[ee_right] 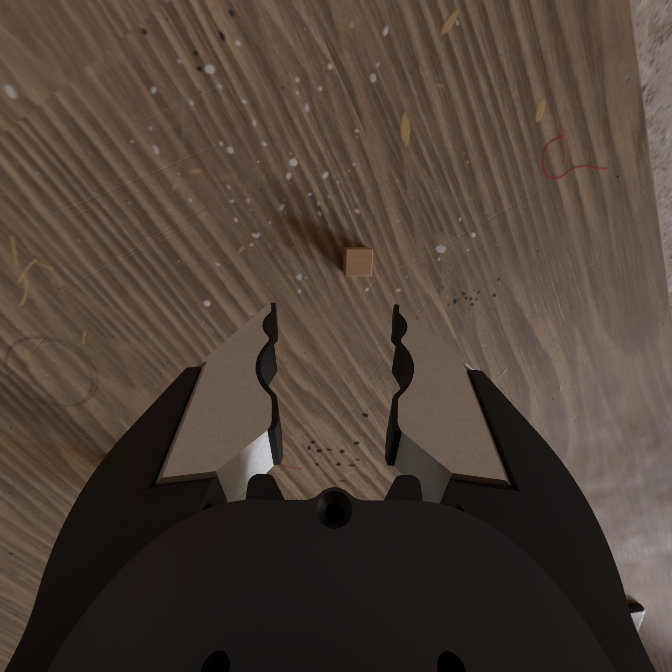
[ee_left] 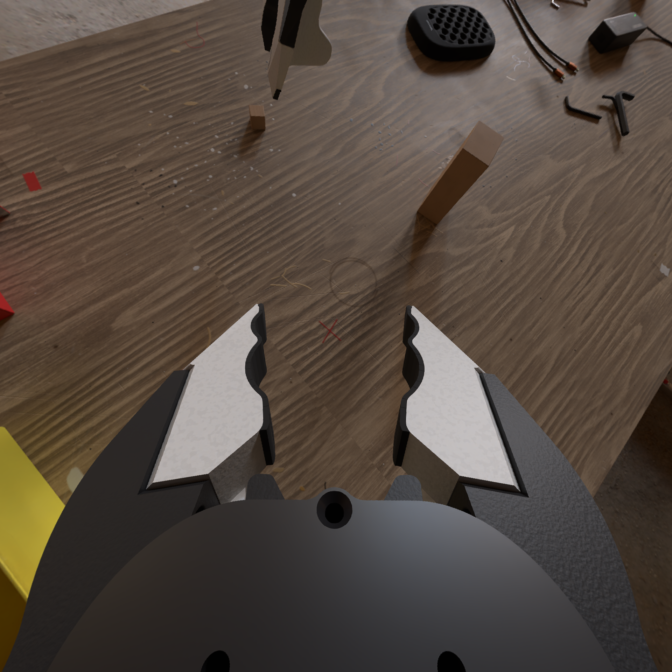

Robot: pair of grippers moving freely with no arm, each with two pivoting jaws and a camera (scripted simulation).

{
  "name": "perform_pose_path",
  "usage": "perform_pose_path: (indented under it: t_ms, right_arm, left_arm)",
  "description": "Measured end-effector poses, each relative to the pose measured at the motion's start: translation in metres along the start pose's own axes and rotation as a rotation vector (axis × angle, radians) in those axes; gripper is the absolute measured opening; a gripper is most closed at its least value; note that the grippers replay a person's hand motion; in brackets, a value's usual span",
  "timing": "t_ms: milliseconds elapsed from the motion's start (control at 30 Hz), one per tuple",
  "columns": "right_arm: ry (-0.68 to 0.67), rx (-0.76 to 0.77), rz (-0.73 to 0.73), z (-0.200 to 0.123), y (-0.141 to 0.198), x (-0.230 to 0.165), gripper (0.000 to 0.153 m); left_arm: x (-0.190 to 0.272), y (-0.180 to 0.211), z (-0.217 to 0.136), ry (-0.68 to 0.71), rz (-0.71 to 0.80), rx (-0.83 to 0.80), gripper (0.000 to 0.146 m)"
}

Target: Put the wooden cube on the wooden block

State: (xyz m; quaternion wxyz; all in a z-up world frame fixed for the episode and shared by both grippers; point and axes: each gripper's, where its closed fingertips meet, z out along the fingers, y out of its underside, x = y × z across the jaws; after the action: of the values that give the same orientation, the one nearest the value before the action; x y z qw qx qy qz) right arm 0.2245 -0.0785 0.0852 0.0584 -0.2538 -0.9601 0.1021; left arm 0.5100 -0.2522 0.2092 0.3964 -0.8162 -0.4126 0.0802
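A small wooden cube (ee_left: 257, 116) sits on the wooden table (ee_left: 145, 254), far centre in the left wrist view. It also shows in the right wrist view (ee_right: 358, 262), just ahead of my right gripper (ee_right: 334, 311), which is open, empty and above it. The right gripper (ee_left: 278, 85) also hangs over the cube in the left wrist view. A tall wooden block (ee_left: 459, 171) stands upright to the right of the cube. My left gripper (ee_left: 334, 309) is open and empty, well short of both.
A black perforated pad (ee_left: 451, 32), cables (ee_left: 538, 47), a black adapter (ee_left: 618, 32) and hex keys (ee_left: 600, 109) lie at the far right. A yellow box (ee_left: 22, 509) and red pieces (ee_left: 5, 305) sit at the left. The table edge (ee_right: 651, 145) runs along the right.
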Motion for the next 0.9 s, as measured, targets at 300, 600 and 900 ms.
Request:
perform_pose_path:
  t_ms: [300, 600, 900]
  right_arm:
    - [0.011, -0.085, -0.012, 0.042, -0.004, 0.011, 0.063]
    - [0.039, -0.121, -0.005, 0.070, 0.004, 0.024, 0.060]
    - [-0.032, -0.117, 0.001, 0.077, 0.006, 0.018, 0.032]
  left_arm:
    - [-0.012, 0.011, -0.004, 0.003, -0.031, -0.006, 0.074]
    - [-0.003, 0.009, 0.002, 0.032, -0.002, -0.020, 0.073]
    - [-0.001, 0.009, 0.008, 0.040, 0.006, -0.034, 0.073]
